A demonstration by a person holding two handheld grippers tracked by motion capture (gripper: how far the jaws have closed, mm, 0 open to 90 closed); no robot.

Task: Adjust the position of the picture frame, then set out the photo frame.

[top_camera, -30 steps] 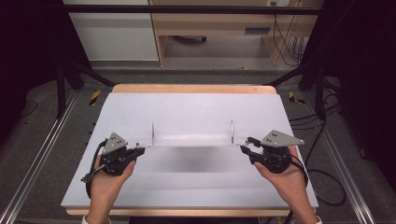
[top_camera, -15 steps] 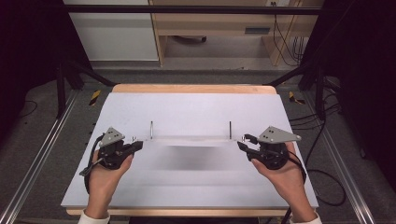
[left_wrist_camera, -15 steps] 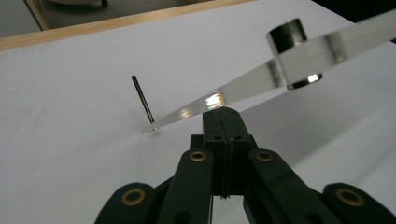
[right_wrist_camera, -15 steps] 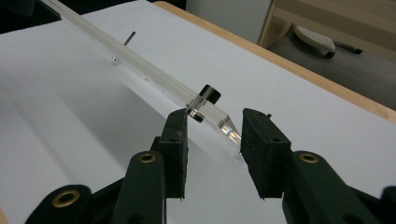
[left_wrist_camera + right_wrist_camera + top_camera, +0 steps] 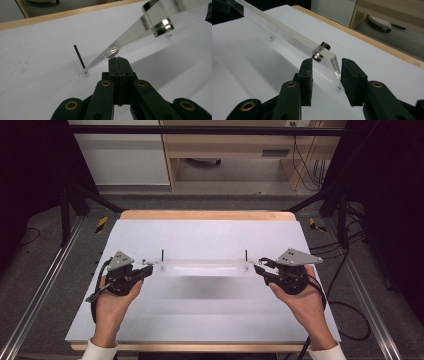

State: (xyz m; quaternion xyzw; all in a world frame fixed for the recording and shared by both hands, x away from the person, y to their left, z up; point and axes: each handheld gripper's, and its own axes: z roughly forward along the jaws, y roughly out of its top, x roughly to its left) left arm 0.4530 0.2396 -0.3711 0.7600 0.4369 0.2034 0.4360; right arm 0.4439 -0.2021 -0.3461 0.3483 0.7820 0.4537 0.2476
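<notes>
Long clear acrylic bar spans crosswise between both hands. Left gripper pressed together, pinching its end; right gripper spread, bar end between jaws.

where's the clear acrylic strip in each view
High view: clear acrylic strip lies across the middle, between both grippers.
Left gripper view: it slants from centre to upper right.
Right gripper view: it runs from upper left to between the jaws.
Shared landmark: the round metal fitting at its end.

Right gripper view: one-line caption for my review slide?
Right tongs open around the end of a clear acrylic bar above the white table.
</notes>
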